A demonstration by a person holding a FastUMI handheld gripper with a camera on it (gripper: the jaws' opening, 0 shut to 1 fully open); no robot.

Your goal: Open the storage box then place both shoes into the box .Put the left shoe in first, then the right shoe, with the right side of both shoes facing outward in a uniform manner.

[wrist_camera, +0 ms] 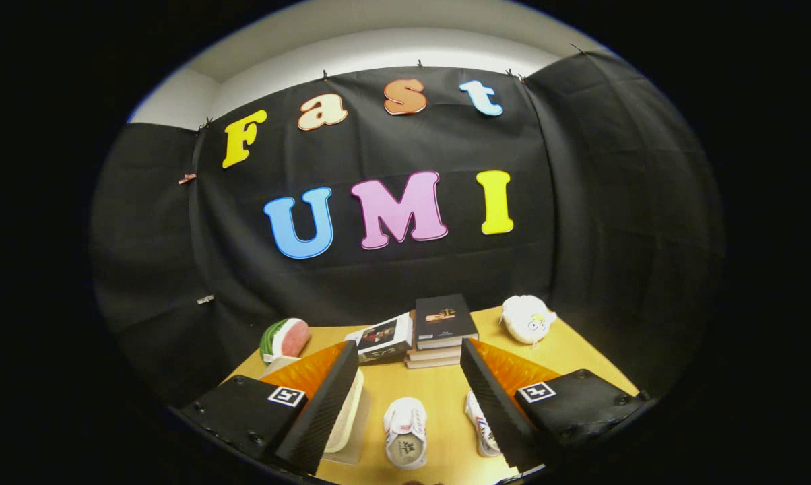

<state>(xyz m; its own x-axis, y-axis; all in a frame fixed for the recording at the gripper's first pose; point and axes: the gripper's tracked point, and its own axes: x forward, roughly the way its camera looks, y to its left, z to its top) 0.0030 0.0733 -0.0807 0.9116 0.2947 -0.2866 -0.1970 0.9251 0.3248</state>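
Two white shoes lie on the wooden table (439,394) below me. One shoe (405,431) sits between my fingers, its opening facing up. The other shoe (481,424) lies right beside the right finger (493,397) and is partly hidden by it. A pale storage box (347,411) with a clear lid stands to the left, mostly behind the left finger (325,404). My gripper (409,377) hovers above the table, open, with nothing between its fingers.
At the back of the table a stack of books (439,330) stands with another book (382,337) leaning at its left. A watermelon-slice toy (284,338) sits at the back left and a white plush toy (527,318) at the back right.
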